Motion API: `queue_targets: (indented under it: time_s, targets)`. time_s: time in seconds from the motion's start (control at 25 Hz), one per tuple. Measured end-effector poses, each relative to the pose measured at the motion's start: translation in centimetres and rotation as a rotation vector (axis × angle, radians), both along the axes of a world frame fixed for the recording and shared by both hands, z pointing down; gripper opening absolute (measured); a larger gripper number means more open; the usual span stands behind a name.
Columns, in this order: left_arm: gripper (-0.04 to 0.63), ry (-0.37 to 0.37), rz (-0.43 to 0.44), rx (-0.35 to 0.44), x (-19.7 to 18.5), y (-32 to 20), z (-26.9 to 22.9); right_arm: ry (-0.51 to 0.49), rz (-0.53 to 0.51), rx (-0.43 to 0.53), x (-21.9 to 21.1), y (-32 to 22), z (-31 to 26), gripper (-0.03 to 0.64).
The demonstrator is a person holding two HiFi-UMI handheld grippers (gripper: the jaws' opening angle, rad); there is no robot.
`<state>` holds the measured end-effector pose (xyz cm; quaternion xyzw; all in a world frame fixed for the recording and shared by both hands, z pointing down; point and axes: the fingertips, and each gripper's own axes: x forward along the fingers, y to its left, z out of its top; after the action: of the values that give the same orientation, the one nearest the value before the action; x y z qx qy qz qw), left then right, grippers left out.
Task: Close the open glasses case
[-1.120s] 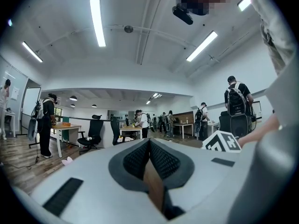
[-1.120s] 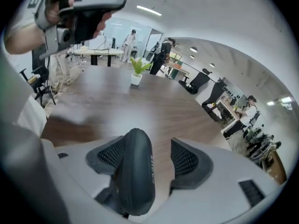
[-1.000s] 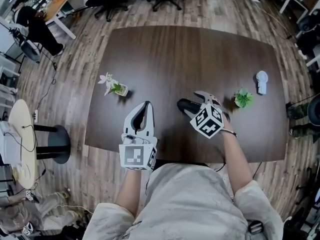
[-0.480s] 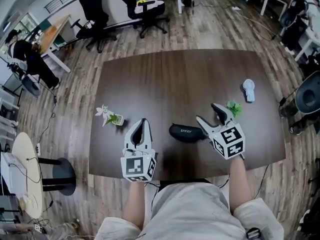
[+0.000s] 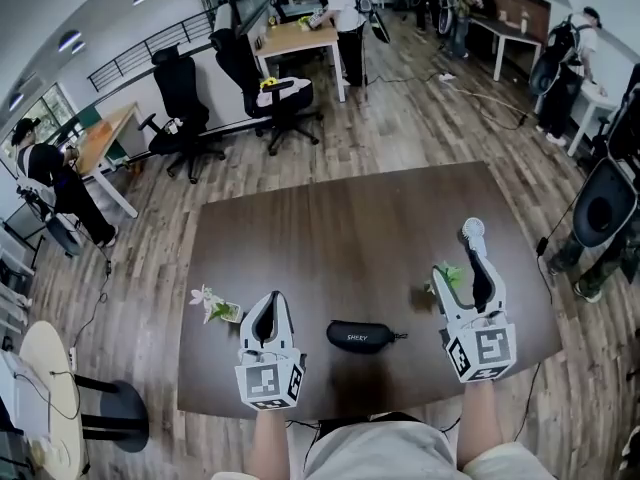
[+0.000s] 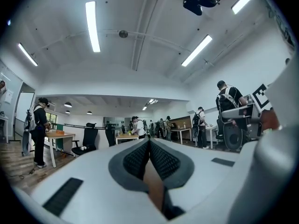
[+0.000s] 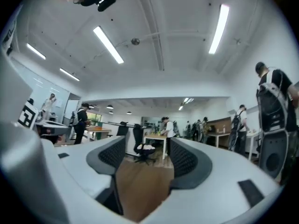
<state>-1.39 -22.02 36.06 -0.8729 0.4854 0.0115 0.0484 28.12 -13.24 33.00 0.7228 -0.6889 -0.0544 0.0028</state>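
Observation:
A black glasses case [image 5: 360, 336] lies closed on the dark table [image 5: 340, 238], near the front edge, between my two grippers. My left gripper [image 5: 266, 307] hovers to its left, jaws shut with nothing in them; its pads [image 6: 148, 153] meet in the left gripper view. My right gripper [image 5: 478, 268] is raised to the right of the case, above the small green plant [image 5: 447, 276], and stands open and empty. In the right gripper view its pads [image 7: 184, 158] stand apart, with the office beyond between them.
A small pot with a white flower [image 5: 213, 303] stands at the table's left. A white object [image 5: 472, 230] lies at the right, beyond the green plant. Office chairs [image 5: 275, 93], desks and people fill the room behind the table.
My right gripper has let go of the case, lifted and swung right to point level. The case now lies closed. The left gripper rose slightly. The head view has tipped up.

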Motion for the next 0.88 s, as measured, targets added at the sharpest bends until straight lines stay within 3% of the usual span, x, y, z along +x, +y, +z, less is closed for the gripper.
queue_targets:
  time_s: [0.08,0.2,0.68,0.88]
  targets:
    - [0.003,0.006,-0.017,0.042,-0.3,0.1,-1.2,0.01,0.061,0.053,1.4,1.1,-1.0,0.304]
    - [0.003,0.018,-0.03,0.075,-0.3,0.2,-2.0,-0.033,0.071,0.057,2.8,1.8,-1.0,0.304]
    - [0.003,0.013,-0.041,0.076,0.0,0.6,-2.3,-0.011,0.064,0.042,3.0,2.2,-1.2,0.301]
    - [0.003,0.011,-0.044,0.07,0.2,0.4,-2.2,-0.011,0.063,0.04,3.0,1.9,-1.0,0.232]
